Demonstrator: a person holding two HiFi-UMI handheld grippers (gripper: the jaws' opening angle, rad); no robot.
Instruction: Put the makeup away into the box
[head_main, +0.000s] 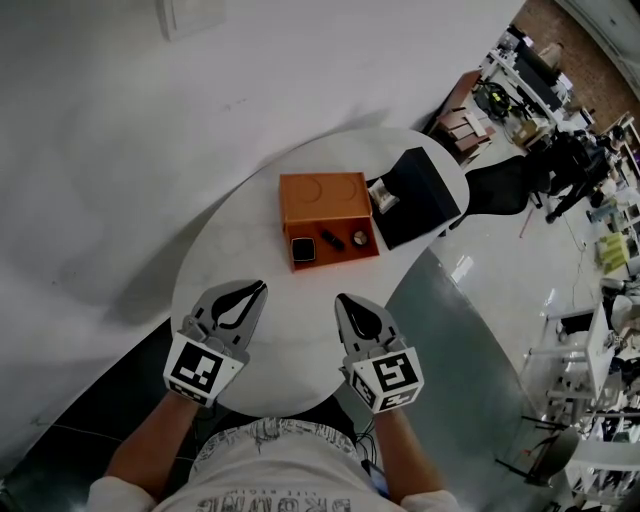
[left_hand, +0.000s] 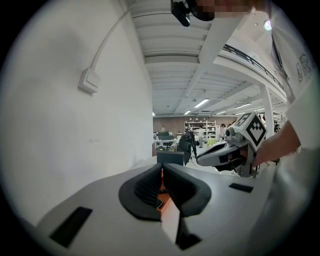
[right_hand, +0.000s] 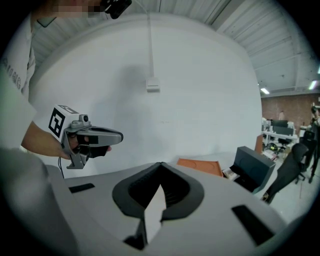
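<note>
Head view: the counter (head_main: 250, 230) rim at 6 o'clock is hidden behind the left gripper (head_main: 262, 285), the right gripper (head_main: 340, 298) and the person's torso (head_main: 270, 460); both forearms (head_main: 150, 445) are cut off by the bottom edge; in the orange box (head_main: 325, 200), the square item (head_main: 302, 249), stick-shaped item (head_main: 332, 240) and round item (head_main: 361, 238) are too small to identify; likewise the pale item (head_main: 384, 196) at 9 o'clock of the black box (head_main: 425, 190).

Left gripper view: the orange box is hidden behind the fingers (left_hand: 142, 190), save a sliver in their gap.

Right gripper view: the orange box's tray and the black box's lower part are hidden behind the gripper body; the workshop (right_hand: 280, 130) at 3 o'clock is too small to read.
</note>
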